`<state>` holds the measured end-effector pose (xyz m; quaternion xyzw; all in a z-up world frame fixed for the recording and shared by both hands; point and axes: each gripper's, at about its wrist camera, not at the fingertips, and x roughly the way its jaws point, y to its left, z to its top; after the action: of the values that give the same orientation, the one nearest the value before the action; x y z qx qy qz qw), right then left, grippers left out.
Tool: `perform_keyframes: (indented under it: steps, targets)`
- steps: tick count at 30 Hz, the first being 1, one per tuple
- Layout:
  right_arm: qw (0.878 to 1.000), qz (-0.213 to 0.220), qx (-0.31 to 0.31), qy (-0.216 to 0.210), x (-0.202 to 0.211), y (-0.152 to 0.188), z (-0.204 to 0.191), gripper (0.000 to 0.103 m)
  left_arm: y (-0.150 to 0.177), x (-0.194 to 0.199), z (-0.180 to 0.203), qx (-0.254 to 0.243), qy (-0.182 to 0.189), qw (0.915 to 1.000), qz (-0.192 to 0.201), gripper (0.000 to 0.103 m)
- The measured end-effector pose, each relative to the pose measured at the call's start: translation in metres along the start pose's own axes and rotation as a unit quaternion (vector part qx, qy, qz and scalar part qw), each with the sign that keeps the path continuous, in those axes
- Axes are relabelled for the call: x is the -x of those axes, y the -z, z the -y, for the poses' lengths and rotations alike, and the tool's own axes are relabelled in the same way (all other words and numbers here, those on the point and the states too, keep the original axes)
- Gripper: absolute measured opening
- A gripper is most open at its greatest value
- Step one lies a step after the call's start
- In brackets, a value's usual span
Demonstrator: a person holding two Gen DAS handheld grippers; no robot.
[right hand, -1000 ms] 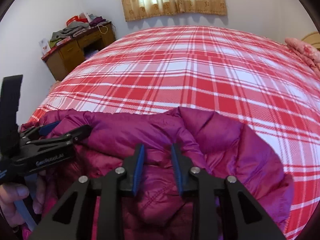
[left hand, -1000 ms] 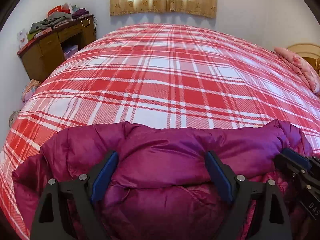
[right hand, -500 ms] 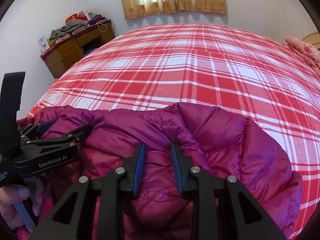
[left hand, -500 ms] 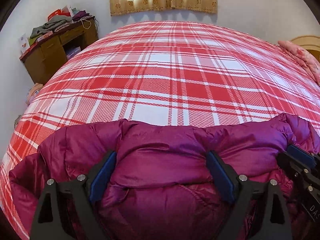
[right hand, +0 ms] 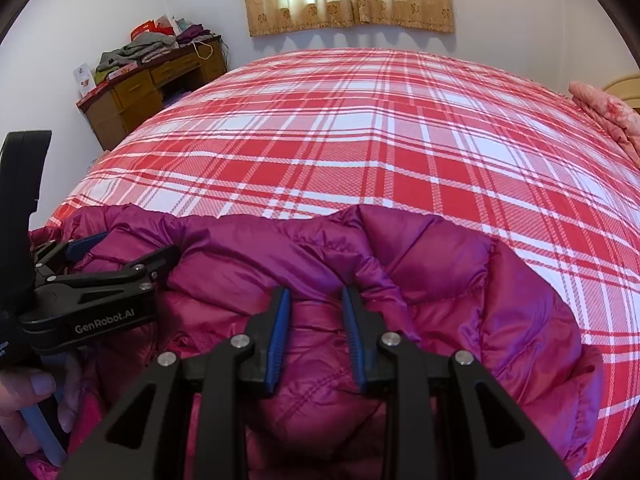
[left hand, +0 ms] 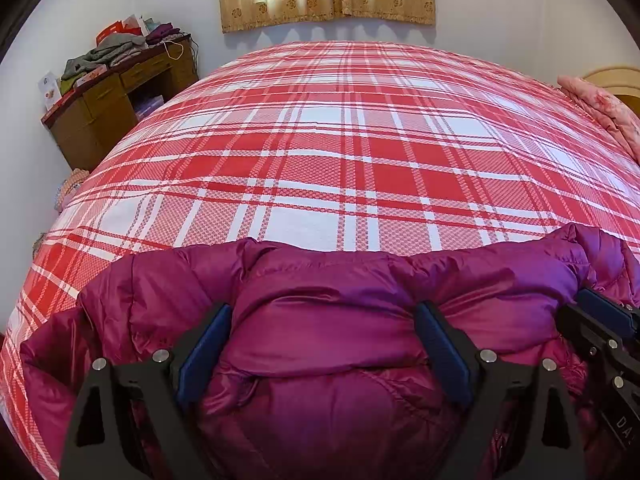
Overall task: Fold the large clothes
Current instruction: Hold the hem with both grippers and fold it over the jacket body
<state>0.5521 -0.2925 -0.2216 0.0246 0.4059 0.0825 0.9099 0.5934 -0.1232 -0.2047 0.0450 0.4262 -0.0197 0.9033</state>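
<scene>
- Since a second ago we have carried both grippers and the jacket's edge a little further over the bed.
- Our left gripper (left hand: 322, 344) stands wide, a puffy fold bulging between its blue pads.
- Our right gripper (right hand: 314, 336) is narrow, seemingly pinching a ridge of the shiny magenta quilted down jacket (right hand: 440, 280).
- The jacket lies bunched at the near edge of the red-and-white plaid bedspread (left hand: 340, 152).

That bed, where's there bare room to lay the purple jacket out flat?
The plaid bedspread lies bare from the purple jacket back to the curtained wall and across to the pink bedding. The wooden desk is piled with clothes.
</scene>
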Motion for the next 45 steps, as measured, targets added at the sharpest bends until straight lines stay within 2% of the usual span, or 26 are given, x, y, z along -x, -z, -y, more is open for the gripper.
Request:
perform_keyframes:
  steps: [45]
  targets:
    - [1.0,0.0,0.006,0.009,-0.0025,-0.0004,-0.0024,0.03,-0.0002,-0.0014,0.0012,-0.002,-0.004,1.0,-0.001,0.094]
